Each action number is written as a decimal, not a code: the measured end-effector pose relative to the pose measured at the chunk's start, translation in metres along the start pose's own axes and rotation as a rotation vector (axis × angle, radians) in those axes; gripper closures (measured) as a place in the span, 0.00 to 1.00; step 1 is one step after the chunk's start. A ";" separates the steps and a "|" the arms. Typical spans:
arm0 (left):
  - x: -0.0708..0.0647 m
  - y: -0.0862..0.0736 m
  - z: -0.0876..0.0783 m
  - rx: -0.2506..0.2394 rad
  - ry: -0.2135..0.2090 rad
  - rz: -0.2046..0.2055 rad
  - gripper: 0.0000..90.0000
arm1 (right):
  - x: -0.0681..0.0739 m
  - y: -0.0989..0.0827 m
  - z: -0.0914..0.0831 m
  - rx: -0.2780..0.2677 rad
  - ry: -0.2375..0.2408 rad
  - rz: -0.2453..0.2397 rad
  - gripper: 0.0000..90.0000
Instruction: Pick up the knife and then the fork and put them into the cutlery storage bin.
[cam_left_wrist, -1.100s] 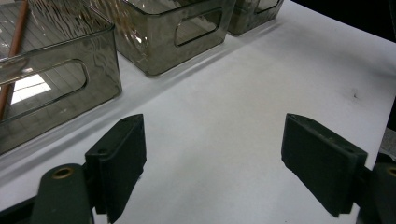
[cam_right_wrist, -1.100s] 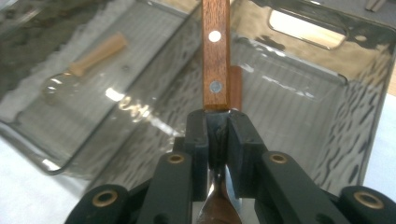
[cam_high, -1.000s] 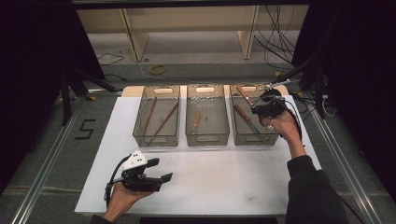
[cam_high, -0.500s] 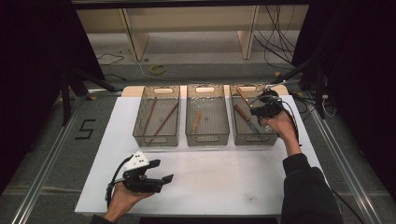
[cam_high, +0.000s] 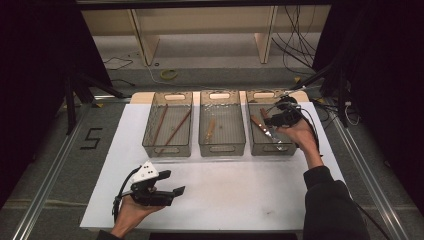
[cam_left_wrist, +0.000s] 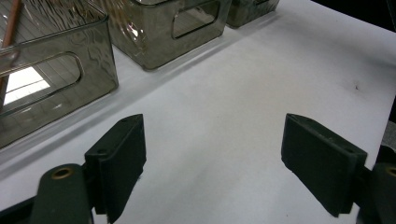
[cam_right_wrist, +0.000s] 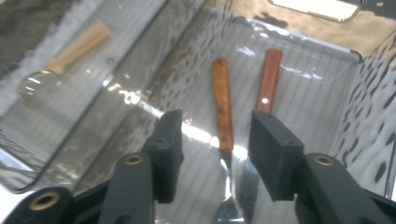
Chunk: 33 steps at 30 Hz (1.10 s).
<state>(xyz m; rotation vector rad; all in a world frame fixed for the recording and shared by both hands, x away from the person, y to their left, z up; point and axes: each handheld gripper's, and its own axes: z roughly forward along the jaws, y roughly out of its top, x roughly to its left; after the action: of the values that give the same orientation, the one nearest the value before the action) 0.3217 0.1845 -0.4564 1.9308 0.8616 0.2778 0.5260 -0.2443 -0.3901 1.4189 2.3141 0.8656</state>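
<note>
While both tools (cam_high: 172, 192) (cam_high: 267, 121) gape empty, the right's just opening, three bins (cam_high: 222, 145) line the white tabletop (cam_high: 240, 190).

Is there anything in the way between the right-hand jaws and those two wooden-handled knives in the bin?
Nothing visible. The right gripper hangs open inside the right bin, with the two knives lying bare on its floor just beneath.

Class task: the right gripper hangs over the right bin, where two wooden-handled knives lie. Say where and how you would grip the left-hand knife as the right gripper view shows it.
Grip the knife by its wooden handle, coming straight down from above. It lies flat on the bin floor, handle pointing away, and the second knife lies apart, probably leaving room for a jaw either side. The right gripper has just been opening, with nothing gripped.
</note>
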 end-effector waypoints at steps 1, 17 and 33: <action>0.000 0.000 0.000 -0.004 0.001 -0.004 0.24 | 0.002 0.000 -0.002 -0.005 0.005 -0.003 0.57; 0.004 0.000 -0.002 -0.026 -0.001 -0.024 0.24 | 0.041 -0.024 -0.037 -0.144 0.121 -0.037 0.38; 0.006 -0.002 -0.003 -0.047 -0.017 -0.044 0.24 | 0.086 -0.073 -0.066 -0.274 0.233 -0.100 0.33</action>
<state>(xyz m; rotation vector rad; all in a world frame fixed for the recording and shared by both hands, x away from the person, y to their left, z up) 0.3237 0.1909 -0.4576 1.8658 0.8784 0.2530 0.3993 -0.2158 -0.3794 1.1307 2.2928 1.3194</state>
